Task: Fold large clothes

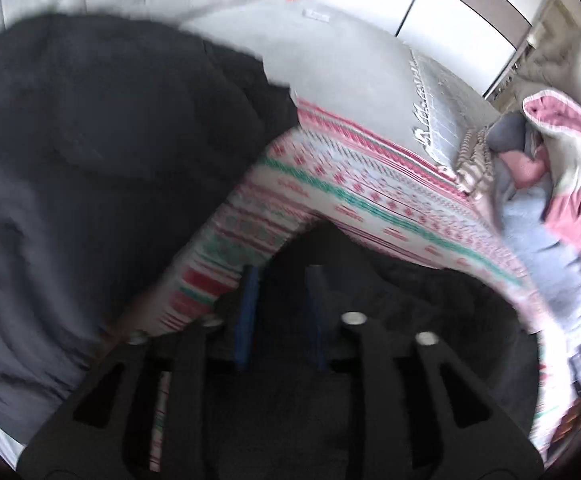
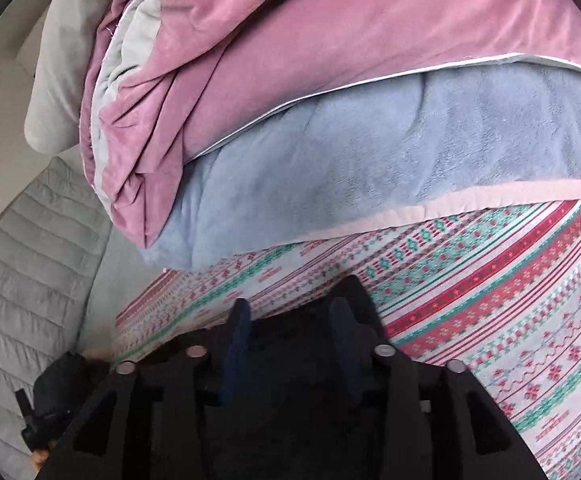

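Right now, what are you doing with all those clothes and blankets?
A person holding a gripper in each hand is folding a dark garment on a bed with a red-and-green patterned sheet. The left gripper and the right gripper each have dark fabric between their fingers. A pile of pink and blue blankets lies beside them on the sheet.

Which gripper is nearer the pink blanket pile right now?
Right. The right gripper sits just below the pink blanket, on the patterned sheet. The left gripper sees it far off to its right.
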Motion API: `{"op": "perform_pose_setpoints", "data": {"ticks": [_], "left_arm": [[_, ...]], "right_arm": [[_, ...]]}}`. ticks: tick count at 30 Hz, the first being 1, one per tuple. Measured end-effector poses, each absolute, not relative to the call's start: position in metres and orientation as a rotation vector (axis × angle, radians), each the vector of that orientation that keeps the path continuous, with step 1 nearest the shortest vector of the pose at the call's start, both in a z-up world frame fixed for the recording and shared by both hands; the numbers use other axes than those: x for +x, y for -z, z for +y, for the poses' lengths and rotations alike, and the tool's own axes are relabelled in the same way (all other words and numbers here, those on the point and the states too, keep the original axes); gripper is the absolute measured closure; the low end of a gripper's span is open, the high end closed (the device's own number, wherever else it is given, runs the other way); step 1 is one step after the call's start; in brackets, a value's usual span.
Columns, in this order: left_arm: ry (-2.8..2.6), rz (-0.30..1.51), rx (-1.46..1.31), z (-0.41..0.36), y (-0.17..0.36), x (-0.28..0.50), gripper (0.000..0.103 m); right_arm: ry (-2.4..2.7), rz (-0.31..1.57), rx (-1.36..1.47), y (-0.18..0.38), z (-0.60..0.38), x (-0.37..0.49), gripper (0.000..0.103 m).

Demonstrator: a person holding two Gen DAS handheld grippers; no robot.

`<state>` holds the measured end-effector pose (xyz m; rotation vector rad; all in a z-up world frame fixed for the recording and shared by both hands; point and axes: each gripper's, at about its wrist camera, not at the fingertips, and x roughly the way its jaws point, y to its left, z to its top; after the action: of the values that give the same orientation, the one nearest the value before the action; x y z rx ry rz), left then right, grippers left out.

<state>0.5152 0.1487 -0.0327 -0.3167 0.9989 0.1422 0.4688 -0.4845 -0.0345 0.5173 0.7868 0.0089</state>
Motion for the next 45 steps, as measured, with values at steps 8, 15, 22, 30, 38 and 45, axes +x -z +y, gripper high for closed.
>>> {"op": "perform_pose_setpoints", "data": {"ticks": [8,15,22,30,38,45], "left_arm": [[-0.097,1.043,-0.157,0.136,0.069,0.528,0.042],[-0.156,1.076,-0.042,0.11,0.11,0.544,0.097],[-0.207,0.838,-0.192,0.136,0.051,0.527,0.098],[-0.365,0.95,-0.041,0.119,0.128,0.56,0.098],[-0.398,0.907,-0.019,0.123,0.118,0.566,0.099],[-0.339,0.953,-0.063,0.125,0.123,0.561,0.096]], "right_arm": [[-0.043,0.906,0.228,0.08,-0.472,0.49,0.036],[-0.131,1.006,-0.128,0.128,-0.415,0.513,0.097],[-0.051,0.716,0.109,0.055,-0.46,0.484,0.1],[0.089,0.91,0.098,0.129,-0.456,0.538,0.1],[0.153,0.848,0.036,0.128,-0.45,0.546,0.102],[0.065,0.905,0.005,0.127,-0.438,0.545,0.086]]}}
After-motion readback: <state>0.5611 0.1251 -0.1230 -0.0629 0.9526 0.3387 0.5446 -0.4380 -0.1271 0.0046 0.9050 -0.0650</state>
